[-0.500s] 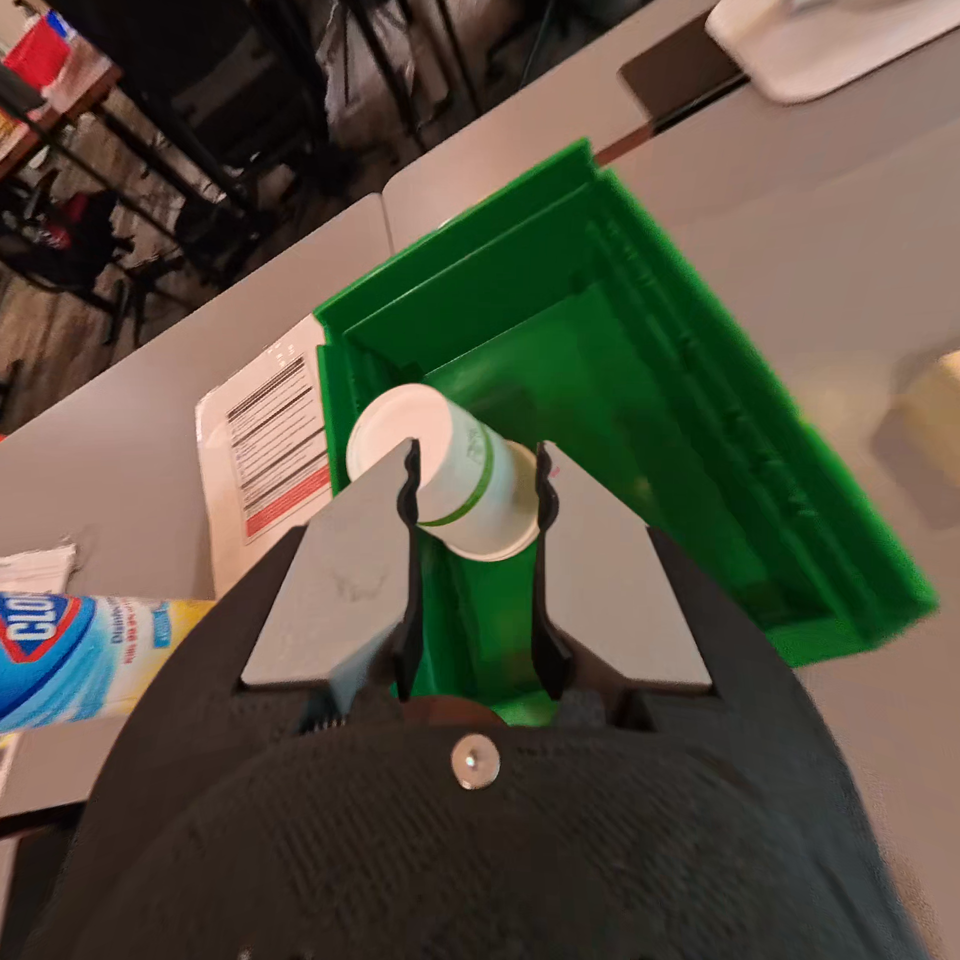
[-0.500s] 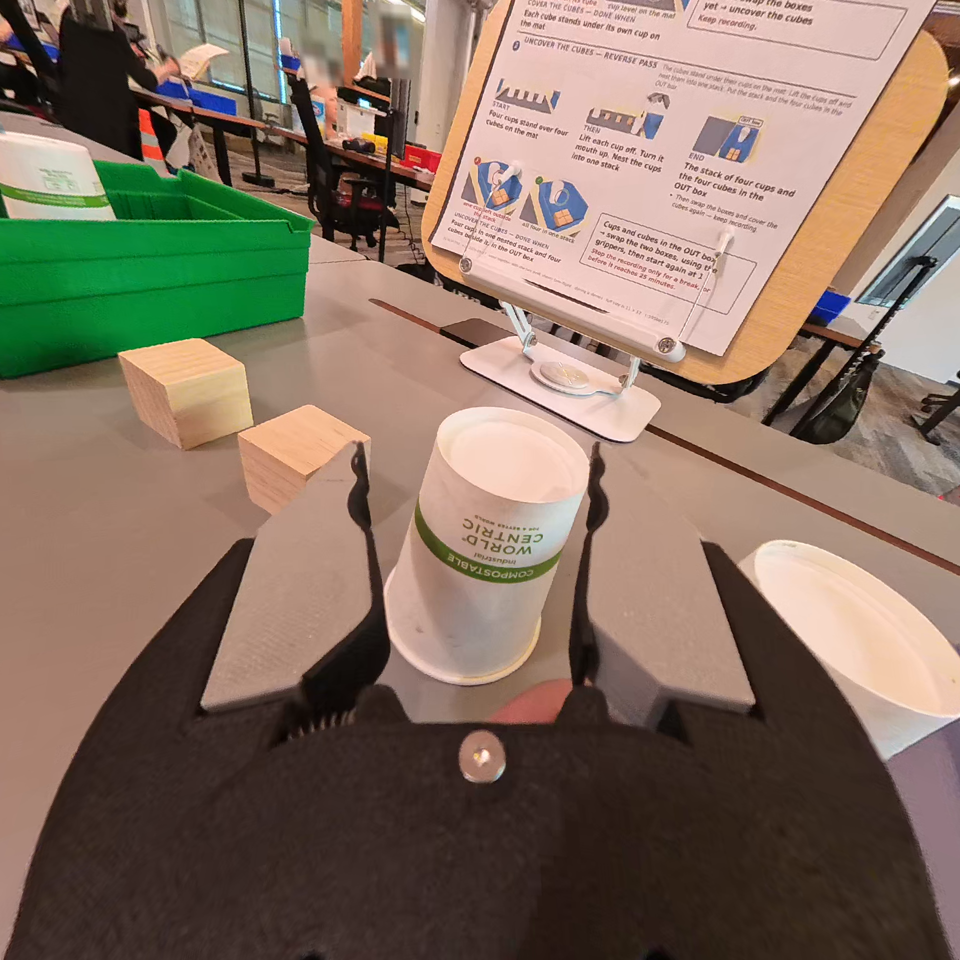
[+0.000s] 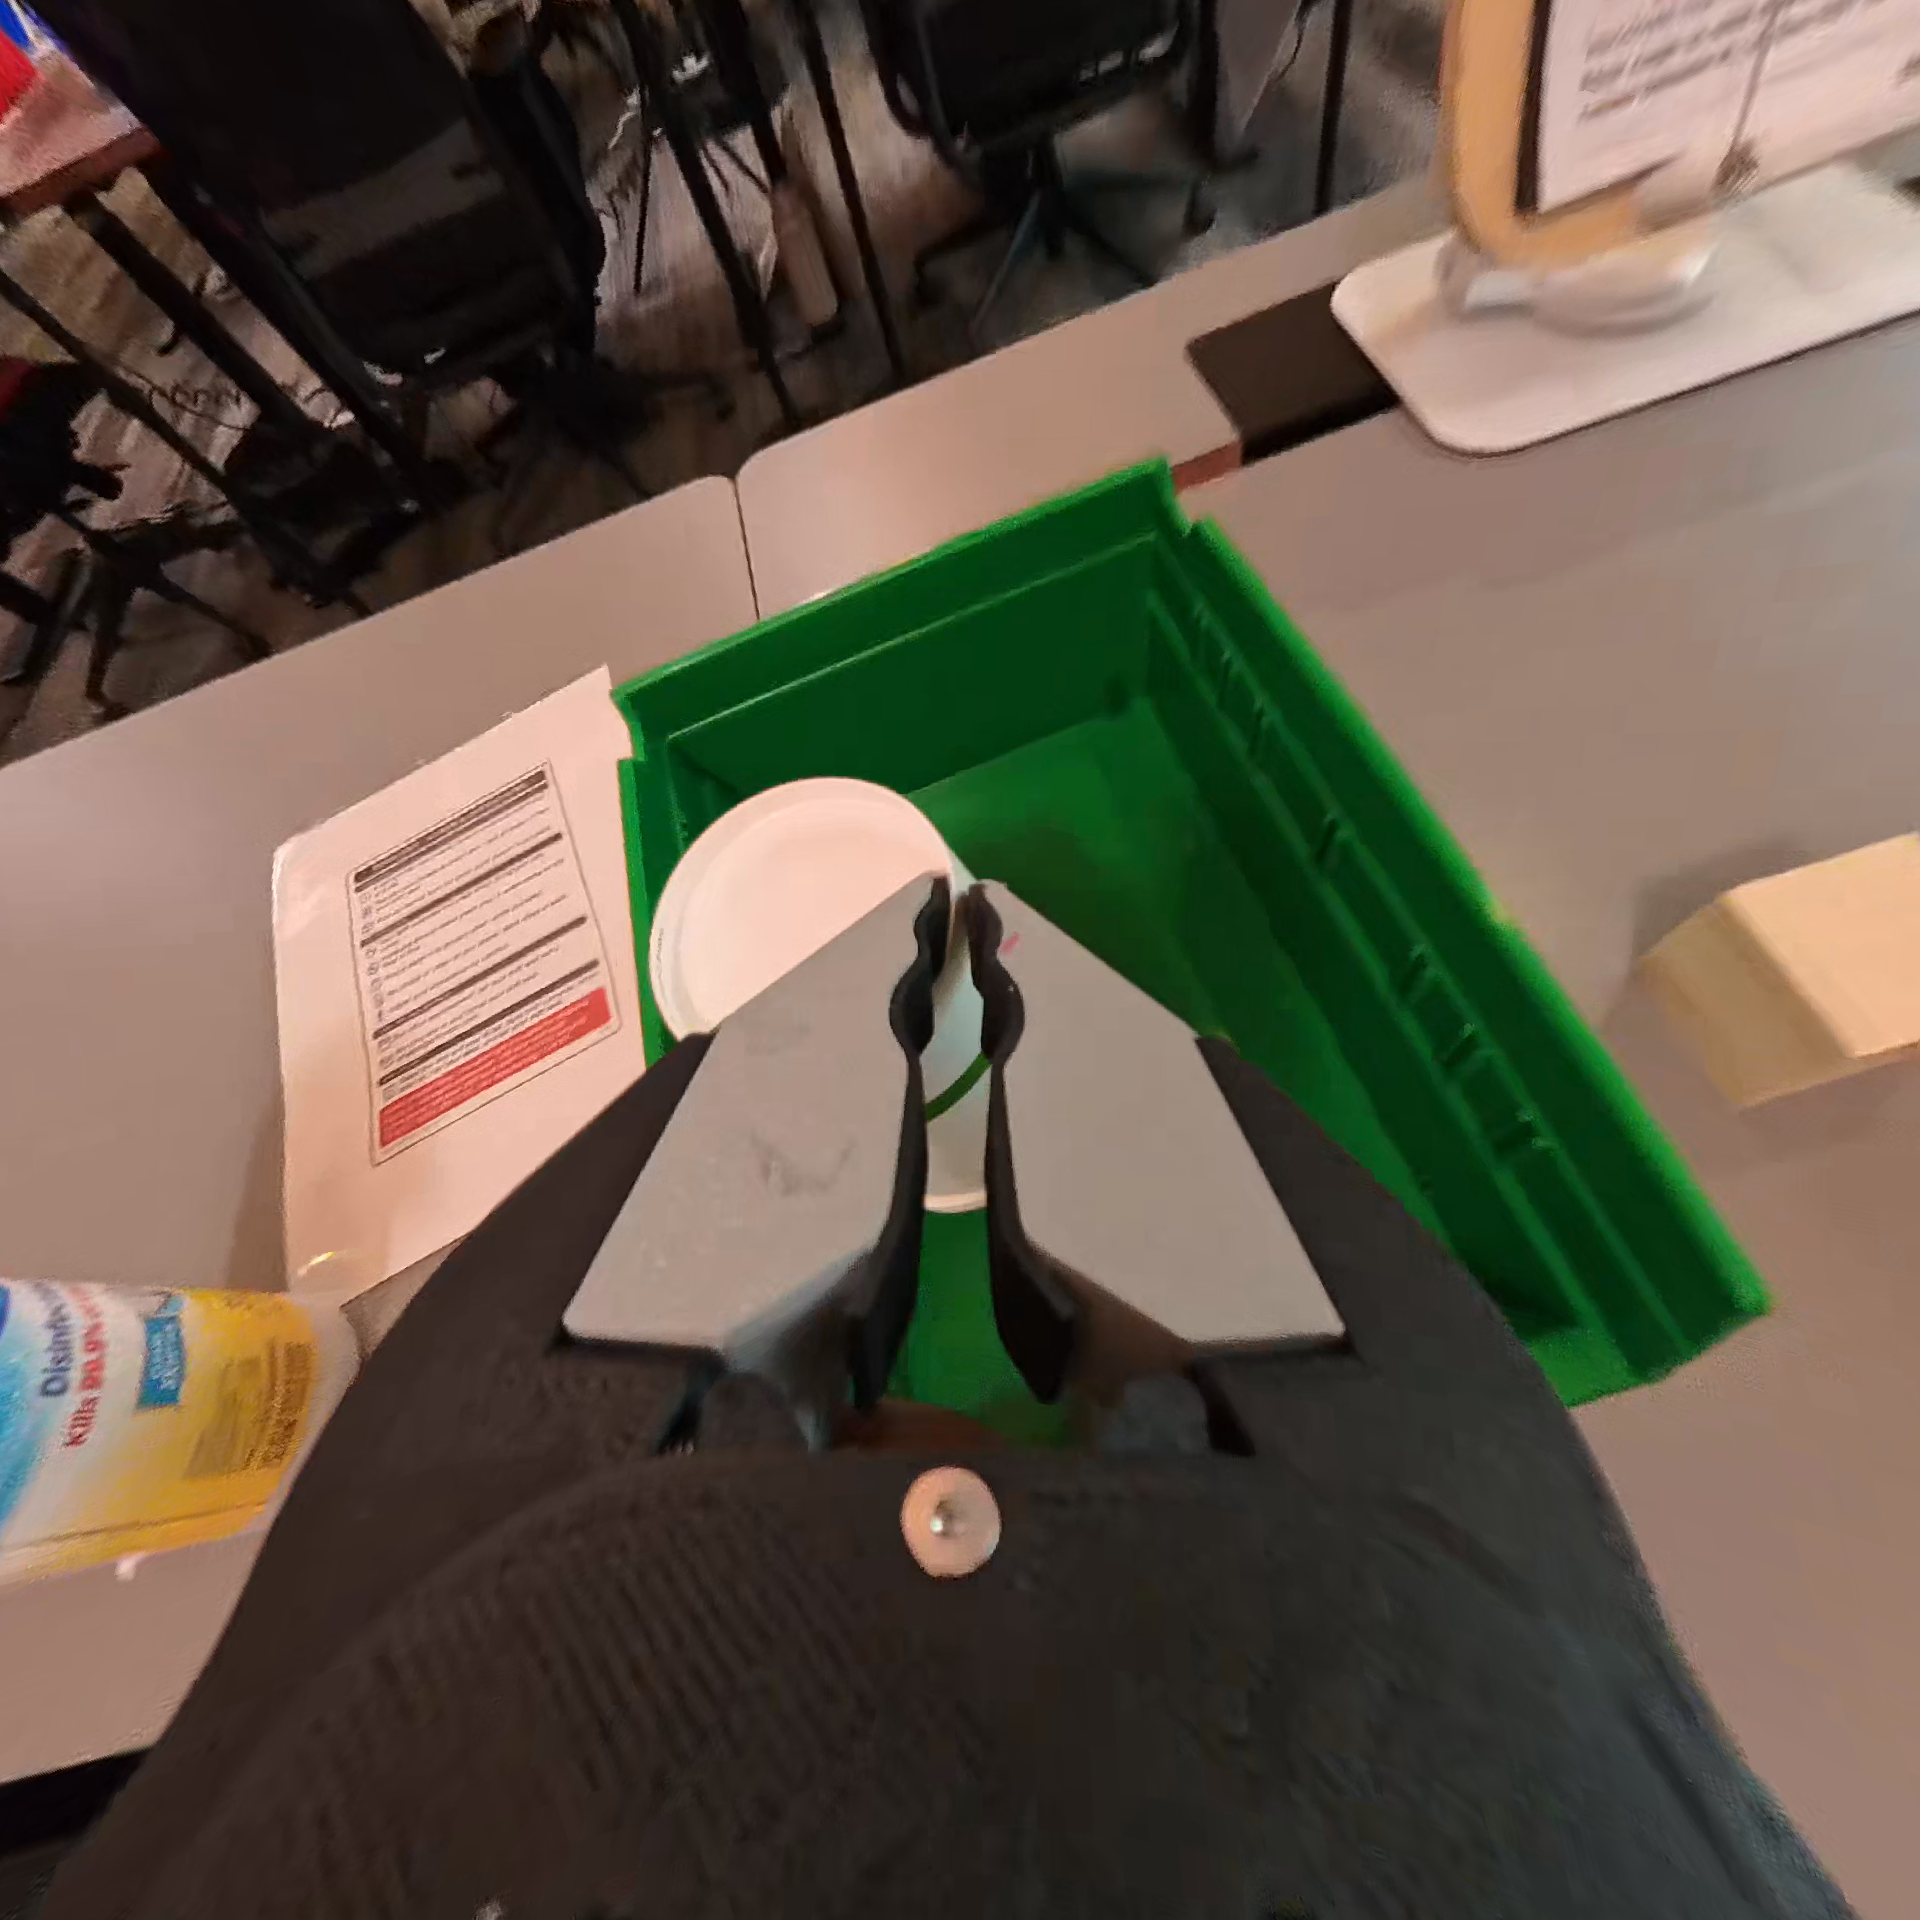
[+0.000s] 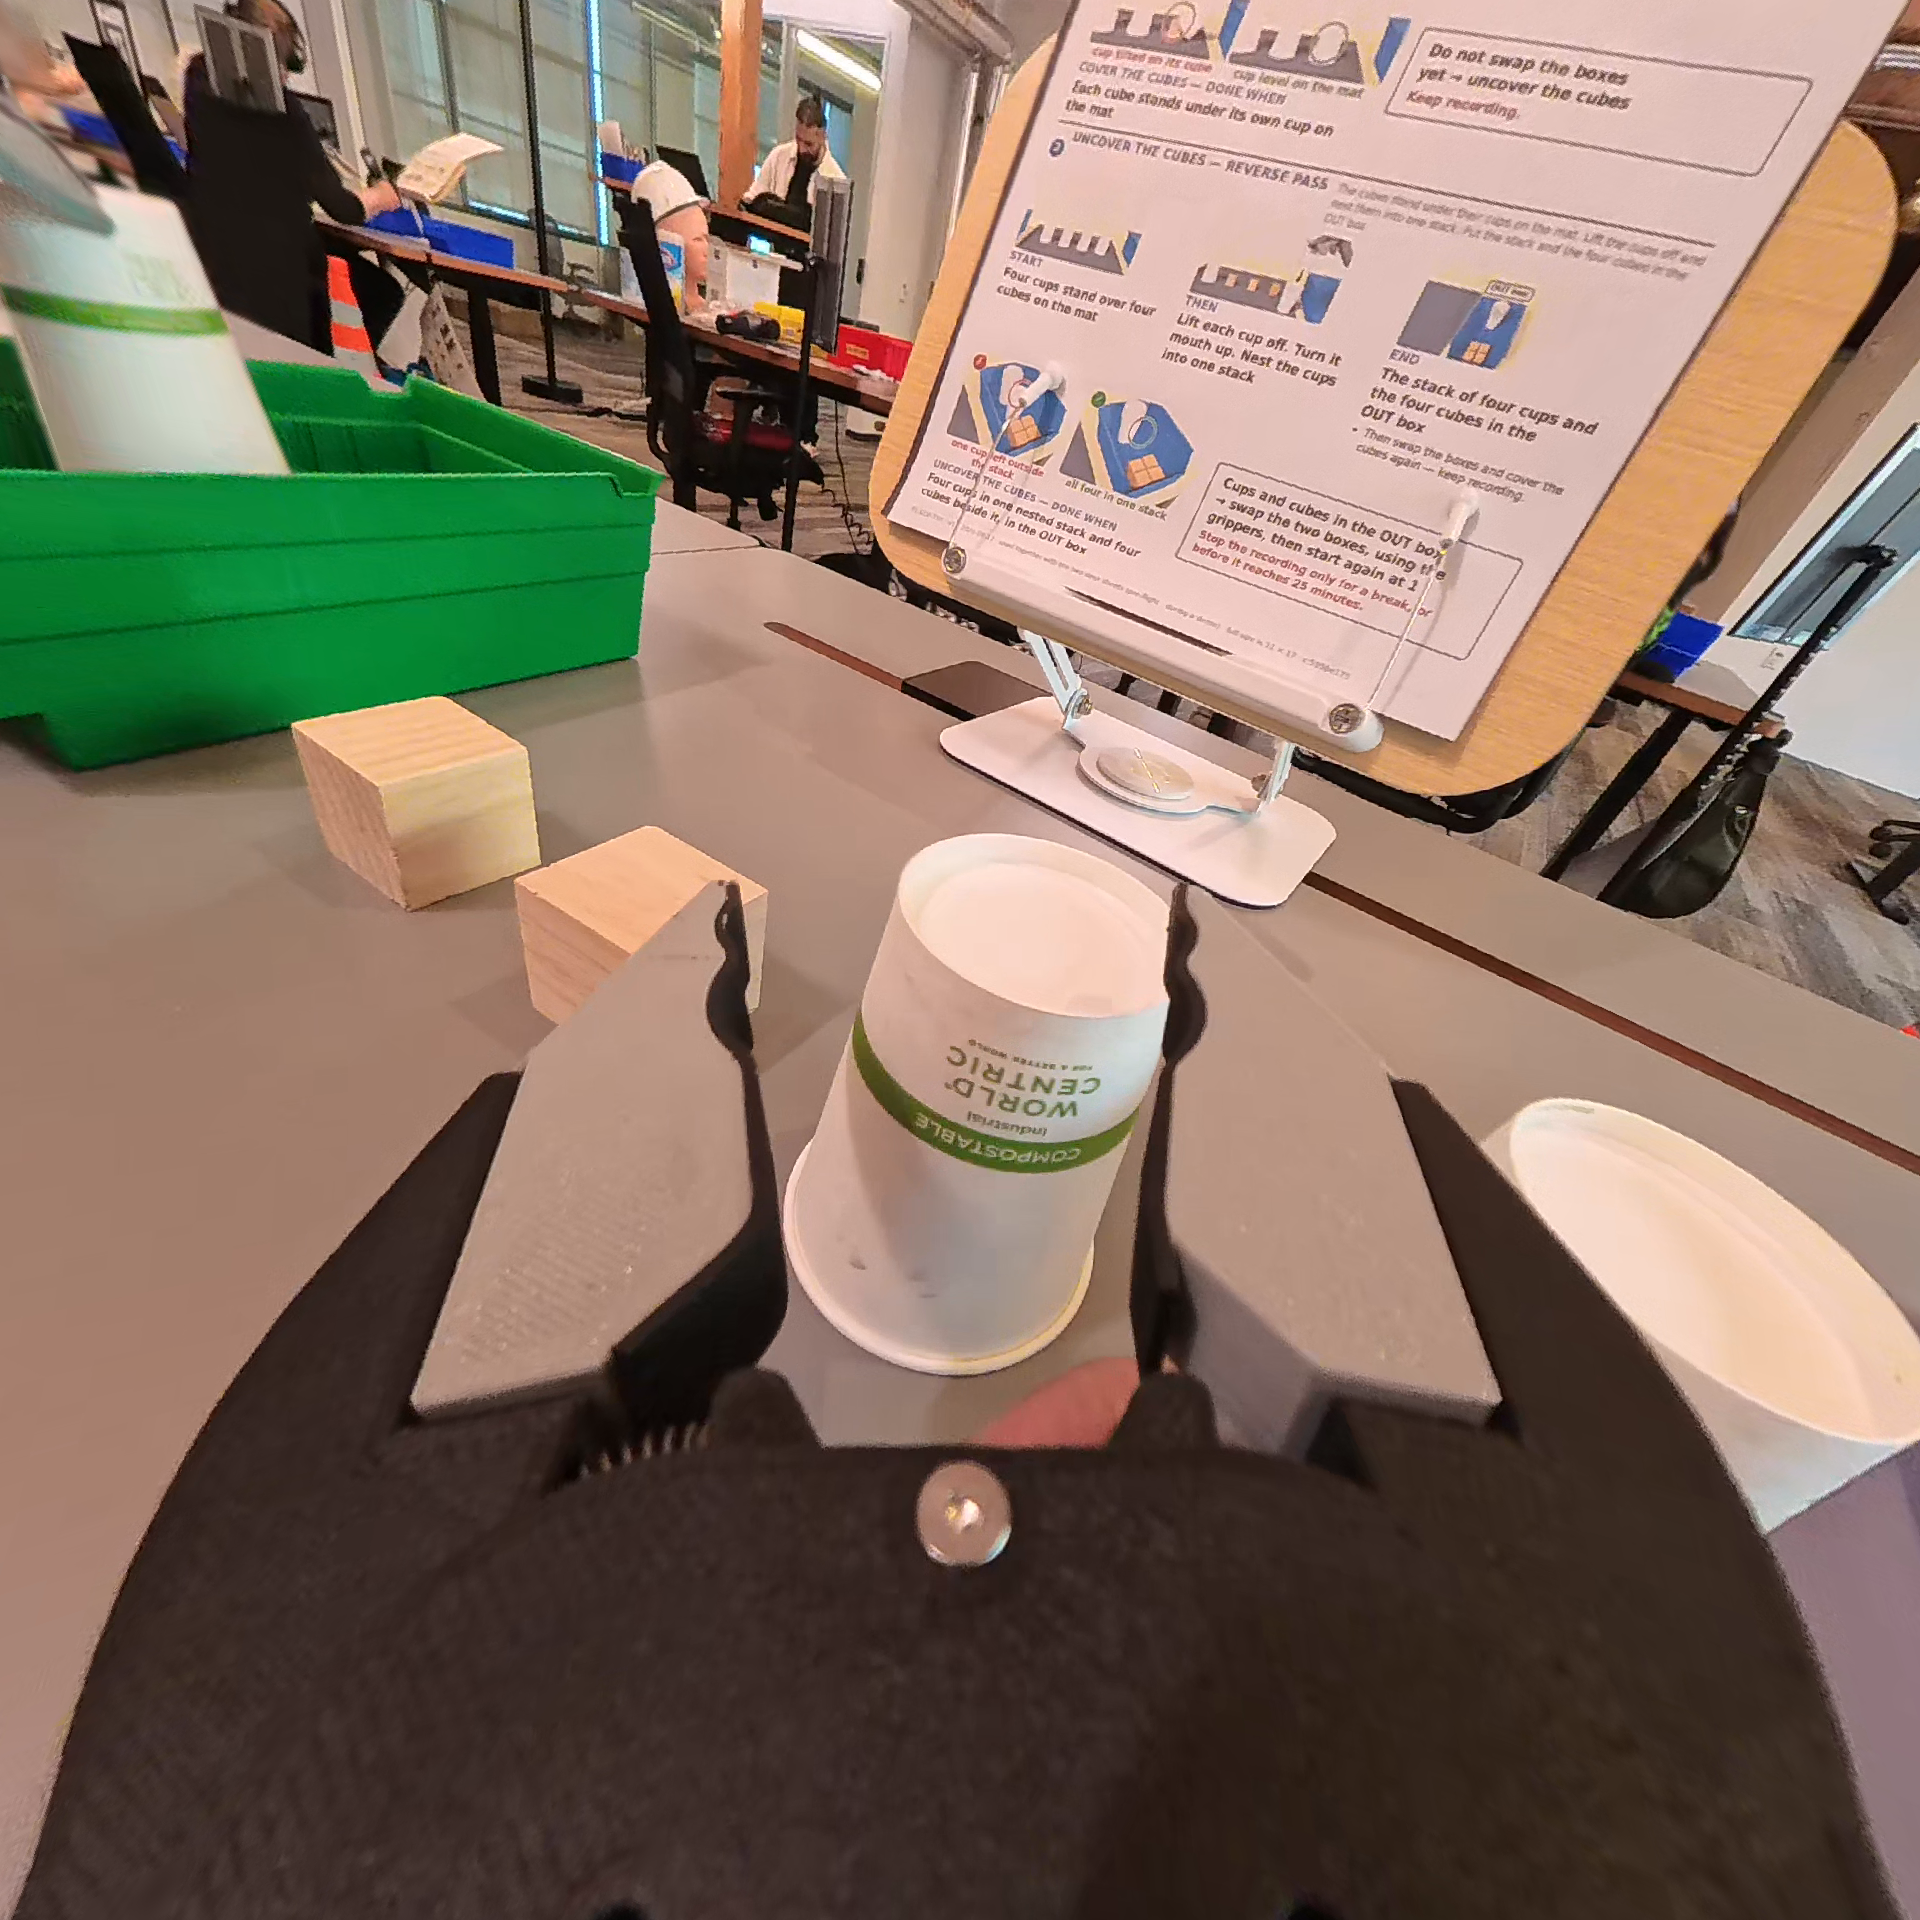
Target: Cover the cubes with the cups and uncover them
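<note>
The green bin [image 3: 1403, 935] is sitting on the grey counter [image 3: 1558, 623], with a white paper cup [image 3: 790, 914] standing in it. The left gripper [image 3: 954, 904], half-open around that cup a moment ago, is now pinching its wall between clenched fingers, so a lift-out looks imminent. The right gripper [image 4: 951, 935] is staying spread, released, around an inverted cup [image 4: 997, 1122] beside two wooden cubes [image 4: 416, 795].

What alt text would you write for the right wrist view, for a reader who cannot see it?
An upside-down white paper cup with a green band stands on a grey table between the open jaws of the right gripper. Two wooden cubes sit uncovered to the left, before a green bin.
</note>
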Tool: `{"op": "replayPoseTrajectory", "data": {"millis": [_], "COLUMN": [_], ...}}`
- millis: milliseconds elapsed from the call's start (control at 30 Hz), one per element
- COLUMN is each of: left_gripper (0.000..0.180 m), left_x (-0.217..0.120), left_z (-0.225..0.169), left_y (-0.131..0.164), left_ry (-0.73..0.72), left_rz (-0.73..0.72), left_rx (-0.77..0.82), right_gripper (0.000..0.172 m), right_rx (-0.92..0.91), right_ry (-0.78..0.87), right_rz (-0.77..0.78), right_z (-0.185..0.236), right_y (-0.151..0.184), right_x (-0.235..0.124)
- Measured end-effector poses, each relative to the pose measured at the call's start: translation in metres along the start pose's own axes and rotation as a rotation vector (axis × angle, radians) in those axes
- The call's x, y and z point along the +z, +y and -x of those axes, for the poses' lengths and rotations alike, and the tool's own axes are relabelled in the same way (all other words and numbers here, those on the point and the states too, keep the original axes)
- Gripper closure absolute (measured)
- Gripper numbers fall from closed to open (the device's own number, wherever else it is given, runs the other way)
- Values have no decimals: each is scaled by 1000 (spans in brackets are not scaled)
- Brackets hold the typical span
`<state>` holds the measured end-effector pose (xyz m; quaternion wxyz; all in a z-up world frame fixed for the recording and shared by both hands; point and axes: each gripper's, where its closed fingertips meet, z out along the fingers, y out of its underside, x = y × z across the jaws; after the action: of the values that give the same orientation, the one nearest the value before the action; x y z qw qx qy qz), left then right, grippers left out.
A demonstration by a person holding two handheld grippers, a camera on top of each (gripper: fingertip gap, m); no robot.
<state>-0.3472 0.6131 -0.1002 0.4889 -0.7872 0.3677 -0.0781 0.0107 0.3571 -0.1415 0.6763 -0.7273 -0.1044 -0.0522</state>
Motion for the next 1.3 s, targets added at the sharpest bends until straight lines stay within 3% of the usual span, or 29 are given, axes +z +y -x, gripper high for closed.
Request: {"op": "replayPoseTrajectory", "data": {"millis": [100,167,333,467,667,867,1000,1100,1300], "left_gripper": [179,180,180,180,180,180,180,180,180], "left_x": [-6,-18,-56,-67,-25,-41,-70,-91,-133], "left_z": [3,3,-29,-49,-21,-18,-68,-132,-275], "left_y": [-4,-21,-69,-86,-52,-67,-96,-108,-112], "left_ry": [-20,-38,-7,-23,-61,-64,116,289,682], "left_rz": [9,-62,-233,-261,-136,-211,-300,-321,-328], "left_rx": [12,7,69,182,123,101,105,189,380], "right_gripper": [93,94,92,85,84,82,78,67,61], "right_rx": [-8,-8,40,73,54,56,50,31,-73], "right_ry": [-4,1,18,29,16,7,-37,-142,-294], "right_rz": [5,1,-15,-56,-42,-66,-106,-120,-180], "right_z": [2,1,-7,-12,-7,-5,6,34,91], "right_y": [1,0,-7,-17,-15,-20,-32,-48,-100], "right_x": [0,0,-7,-14,-15,-17,-22,-25,-18]}}
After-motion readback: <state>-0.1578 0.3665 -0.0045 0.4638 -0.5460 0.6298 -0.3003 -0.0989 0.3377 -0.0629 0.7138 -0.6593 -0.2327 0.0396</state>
